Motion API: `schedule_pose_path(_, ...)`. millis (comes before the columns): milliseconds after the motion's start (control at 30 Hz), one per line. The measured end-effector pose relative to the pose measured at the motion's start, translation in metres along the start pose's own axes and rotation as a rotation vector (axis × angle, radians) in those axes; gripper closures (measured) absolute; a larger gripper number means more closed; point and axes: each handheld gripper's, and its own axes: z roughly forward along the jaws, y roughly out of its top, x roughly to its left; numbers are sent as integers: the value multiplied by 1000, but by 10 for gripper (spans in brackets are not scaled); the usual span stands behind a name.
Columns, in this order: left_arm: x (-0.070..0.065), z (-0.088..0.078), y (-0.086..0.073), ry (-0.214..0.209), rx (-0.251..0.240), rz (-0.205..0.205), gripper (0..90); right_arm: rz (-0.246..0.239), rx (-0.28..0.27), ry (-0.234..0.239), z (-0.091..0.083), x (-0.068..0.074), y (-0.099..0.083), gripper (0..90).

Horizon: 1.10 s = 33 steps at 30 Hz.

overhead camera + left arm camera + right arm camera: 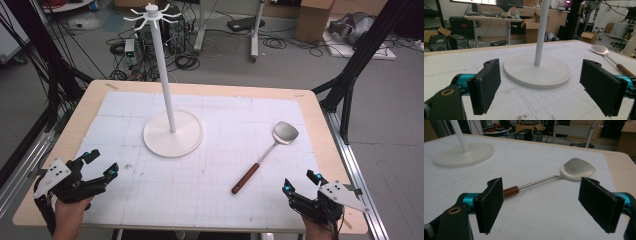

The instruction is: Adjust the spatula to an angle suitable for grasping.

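Left hand-held gripper (100,163) released | right hand-held gripper (301,181) released | spatula (266,154), white stand (172,132): no readable writing

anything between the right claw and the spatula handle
Nothing. In the high view, bare white mat separates the right claw from the spatula; its wooden handle end points toward the claw. The right gripper view shows the same open stretch.

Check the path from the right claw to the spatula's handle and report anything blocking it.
Nothing visible blocks it. The right claw is open near the table's front edge, and only bare white mat lies between it and the spatula's brown handle. The white stand sits well off to the left.
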Motion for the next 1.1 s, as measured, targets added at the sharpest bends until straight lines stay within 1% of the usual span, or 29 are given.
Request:
schedule_pose_path(233,1,6,-1,6,6,-10,178,-2,18,-1,-1,-2,-4,194)
schedule_pose_path(300,0,6,-1,4,10,-6,181,14,30,10,0,-4,-5,194)
schedule_pose_path(367,0,5,-1,3,7,-8,186,6,50,21,4,-3,-7,194)
schedule_pose_path(400,0,5,-1,2,7,-7,186,6,50,21,4,-3,-7,194)
schedule_pose_path(433,-1,5,-1,0,7,-8,187,-9,72,36,7,0,-7,194)
schedule_pose_path(467,-2,5,-1,-5,11,-5,187,-12,77,30,8,2,-7,193)
schedule_pose_path(500,-2,5,-1,-5,11,-5,188,-9,78,23,9,4,-6,194)
schedule_pose_path(533,-3,5,-1,-11,12,1,189,-3,79,27,10,5,-6,194)
schedule_pose_path(567,-4,5,-1,-15,13,5,191,-8,76,30,11,6,-5,195)
schedule_pose_path(600,-4,5,-1,-17,16,8,192,-6,75,30,12,8,-5,212)
schedule_pose_path(667,-5,6,-2,-20,18,8,192,-10,82,62,14,11,-6,329)
schedule_pose_path(700,-5,6,-2,-22,23,12,193,-11,92,87,16,13,-7,386)
schedule_pose_path(733,-4,6,-2,-24,26,12,194,-14,104,123,19,15,-9,473)
schedule_pose_path(767,-4,6,-3,-25,29,12,195,-18,129,172,23,16,-10,573)
schedule_pose_path(800,-4,6,-3,-25,29,12,196,-33,158,210,28,19,-12,629)
schedule_pose_path(833,-3,7,-3,-28,30,4,199,-48,196,237,33,23,-14,708)
schedule_pose_path(900,-3,6,-3,-29,31,3,206,-108,260,284,43,33,-16,810)
schedule_pose_path(967,-3,6,-4,-31,34,5,208,-172,303,321,51,44,-16,886)
schedule_pose_path(1000,-3,6,-4,-31,34,5,208,-172,303,321,51,44,-16,886)
schedule_pose_path(1033,-3,6,-4,-32,36,5,209,-223,330,357,59,55,-16,894)
schedule_pose_path(1100,-2,6,-4,-32,40,6,210,-245,355,373,64,61,-17,893)
